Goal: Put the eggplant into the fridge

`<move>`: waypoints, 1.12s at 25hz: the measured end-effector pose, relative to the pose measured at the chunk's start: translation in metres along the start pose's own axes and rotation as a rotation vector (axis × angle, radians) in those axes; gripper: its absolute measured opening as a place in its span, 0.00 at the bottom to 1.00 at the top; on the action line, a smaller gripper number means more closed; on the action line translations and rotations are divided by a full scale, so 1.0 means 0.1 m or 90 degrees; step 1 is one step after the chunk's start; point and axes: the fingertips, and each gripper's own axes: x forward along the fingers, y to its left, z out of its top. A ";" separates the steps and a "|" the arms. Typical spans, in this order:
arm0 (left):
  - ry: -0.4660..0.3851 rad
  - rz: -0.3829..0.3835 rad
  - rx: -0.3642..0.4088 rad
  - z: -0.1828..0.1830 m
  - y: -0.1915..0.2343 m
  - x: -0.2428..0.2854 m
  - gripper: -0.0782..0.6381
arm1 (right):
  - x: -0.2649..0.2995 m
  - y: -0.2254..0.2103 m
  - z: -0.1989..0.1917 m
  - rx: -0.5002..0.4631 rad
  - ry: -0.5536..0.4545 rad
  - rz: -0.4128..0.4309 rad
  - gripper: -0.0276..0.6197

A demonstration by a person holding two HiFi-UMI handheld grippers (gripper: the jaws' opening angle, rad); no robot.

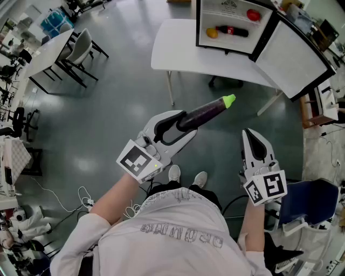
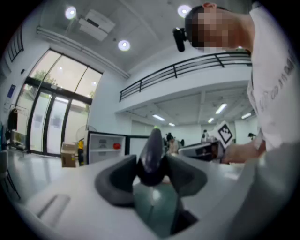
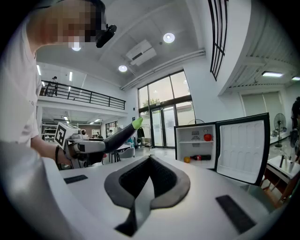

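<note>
A dark purple eggplant [image 1: 207,112] with a green stem sticks out forward from my left gripper [image 1: 180,121], which is shut on its thick end. In the left gripper view the eggplant [image 2: 152,150] sits pinched between the two dark pads. My right gripper [image 1: 252,135] is shut with nothing in it, off to the right of the eggplant [image 3: 119,135]. The small fridge [image 1: 198,27] stands on a white table [image 1: 172,48] ahead with its door [image 1: 294,54] swung wide open. The right gripper view also shows the fridge [image 3: 178,145] and its door [image 3: 241,147].
Inside the fridge are a red round fruit [image 1: 253,14], a dark bottle [image 1: 233,30] and a yellow-orange fruit [image 1: 212,33]. A chair [image 1: 81,48] and tables stand at far left. A blue chair [image 1: 310,202] is close at right. Cables [image 1: 81,199] lie on the floor.
</note>
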 end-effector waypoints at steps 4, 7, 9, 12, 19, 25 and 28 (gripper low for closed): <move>0.003 0.002 -0.002 0.00 -0.03 0.02 0.39 | -0.02 -0.02 0.01 0.003 0.000 0.003 0.05; 0.012 0.005 -0.005 -0.03 -0.04 0.02 0.39 | -0.02 -0.03 0.04 0.008 -0.009 0.004 0.05; 0.009 0.005 -0.002 -0.03 -0.06 0.04 0.39 | -0.03 -0.04 0.04 0.010 -0.016 0.004 0.05; 0.005 0.005 -0.003 -0.04 -0.09 0.08 0.39 | -0.05 -0.09 0.01 0.013 -0.016 0.001 0.05; 0.014 0.012 -0.002 -0.12 -0.19 0.25 0.39 | -0.18 -0.29 -0.07 0.022 -0.020 -0.004 0.05; 0.017 0.019 0.008 -0.13 -0.32 0.44 0.39 | -0.29 -0.50 -0.04 0.022 -0.041 0.002 0.05; 0.014 0.025 0.014 -0.11 -0.38 0.53 0.39 | -0.34 -0.58 -0.03 0.023 -0.049 0.008 0.05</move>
